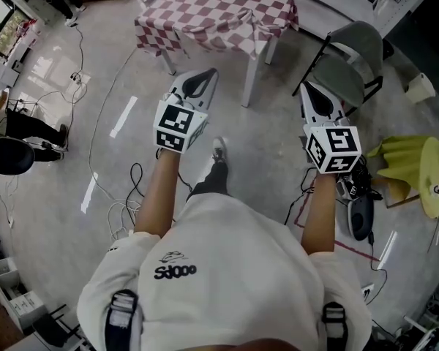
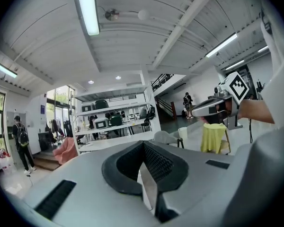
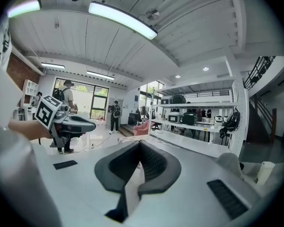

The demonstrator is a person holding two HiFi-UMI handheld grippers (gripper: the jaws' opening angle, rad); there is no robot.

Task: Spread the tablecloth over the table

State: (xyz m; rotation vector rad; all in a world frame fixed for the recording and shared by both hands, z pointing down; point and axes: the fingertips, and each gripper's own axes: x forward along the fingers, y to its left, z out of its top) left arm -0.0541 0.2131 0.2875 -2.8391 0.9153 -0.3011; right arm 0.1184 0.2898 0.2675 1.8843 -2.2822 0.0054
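In the head view a red-and-white checked tablecloth (image 1: 216,9) lies wrinkled over a small white-legged table (image 1: 253,72) at the top; its left edge hangs in folds. My left gripper (image 1: 203,77) and right gripper (image 1: 312,88) are held out over the floor, short of the table and apart from the cloth. Both are shut with nothing between the jaws. The left gripper view shows its own jaws (image 2: 143,144) meeting, with the right gripper (image 2: 213,106) off to the side. In the right gripper view its jaws (image 3: 139,145) are together and the left gripper (image 3: 70,123) is at the left.
A grey chair (image 1: 351,57) stands right of the table. A yellow cloth on a stand (image 1: 410,163) is at the far right. Cables (image 1: 124,196) trail over the floor at my left. White shelving (image 2: 116,119) and standing people (image 2: 21,141) are farther off.
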